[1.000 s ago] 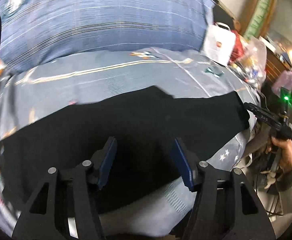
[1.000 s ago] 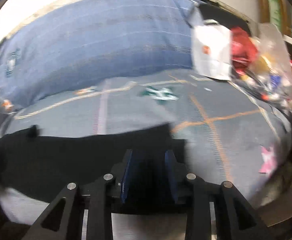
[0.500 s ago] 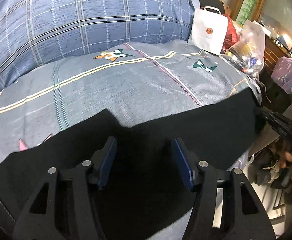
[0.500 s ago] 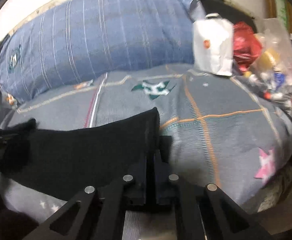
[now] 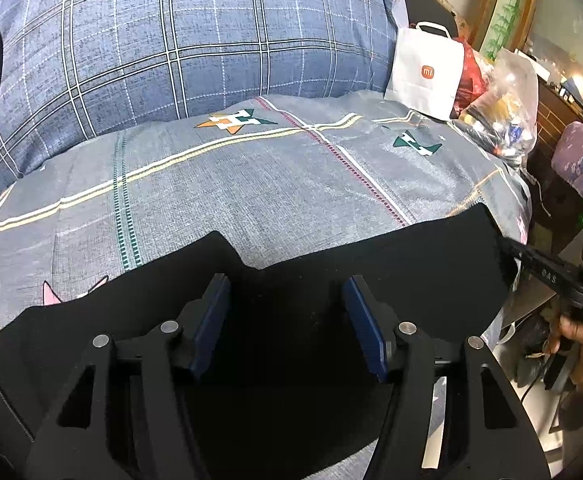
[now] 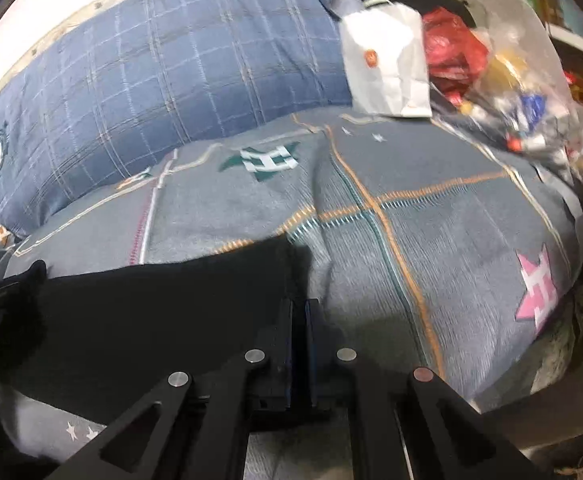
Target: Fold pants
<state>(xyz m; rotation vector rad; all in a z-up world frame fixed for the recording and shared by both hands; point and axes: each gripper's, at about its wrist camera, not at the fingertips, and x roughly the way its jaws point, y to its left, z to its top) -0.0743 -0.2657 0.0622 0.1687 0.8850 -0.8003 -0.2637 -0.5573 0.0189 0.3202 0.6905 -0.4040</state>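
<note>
Black pants (image 5: 371, 280) on bedspread (image 5: 251, 184); left hand-held gripper (image 5: 287, 320) spread; right hand-held gripper (image 6: 300, 320) pinching pants.

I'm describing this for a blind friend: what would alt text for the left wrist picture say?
An open two-finger left gripper with blue pads hovers over black fabric pants spread on a grey patterned bedsheet. Behind lie a blue plaid pillow and a white paper bag; at far right, the right gripper meets the pants' edge.

A lived-in home bedroom: patterned bedspread (image 5: 275, 184), big plaid pillow (image 5: 179, 40), shopping bags (image 5: 427, 76) piled bedside
</note>
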